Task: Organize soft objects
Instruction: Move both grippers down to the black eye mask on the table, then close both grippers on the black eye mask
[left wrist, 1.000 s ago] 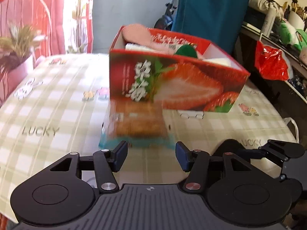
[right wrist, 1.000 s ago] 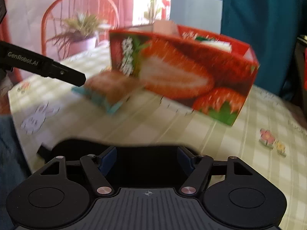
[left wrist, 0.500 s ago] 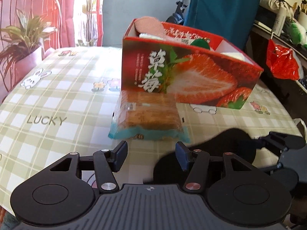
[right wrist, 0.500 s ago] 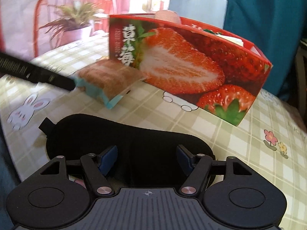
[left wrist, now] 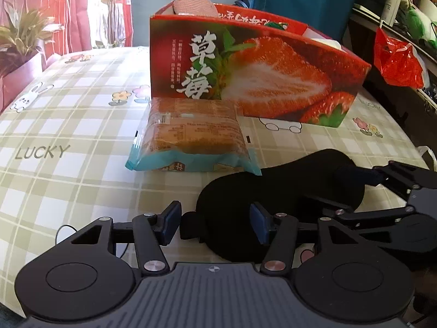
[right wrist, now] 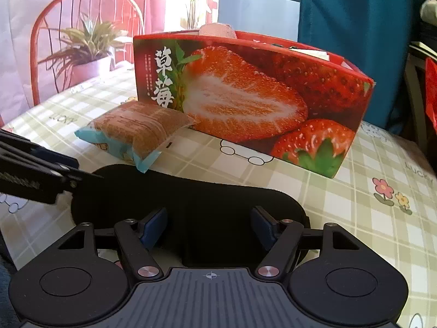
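Observation:
A black sleep mask (left wrist: 281,188) lies flat on the checked tablecloth, also in the right wrist view (right wrist: 191,205). A packaged cake in a blue-edged wrapper (left wrist: 191,139) lies against the red strawberry box (left wrist: 259,73); both also show in the right wrist view, the cake (right wrist: 139,131) and the box (right wrist: 251,93). A pink soft item (left wrist: 195,5) sticks out of the box. My left gripper (left wrist: 215,225) is open over the mask's left end. My right gripper (right wrist: 209,231) is open with the mask between its fingers, and shows at the right of the left view (left wrist: 404,191).
A potted plant (right wrist: 87,46) and a red chair (right wrist: 82,27) stand beyond the table's far left. A red plastic bag (left wrist: 396,60) hangs off a cluttered shelf at right. The tablecloth (left wrist: 54,125) stretches to the left of the box.
Both grippers have pulled back and lowered toward the mask, which now lies between the fingers of each. The cake and box have stayed in place.

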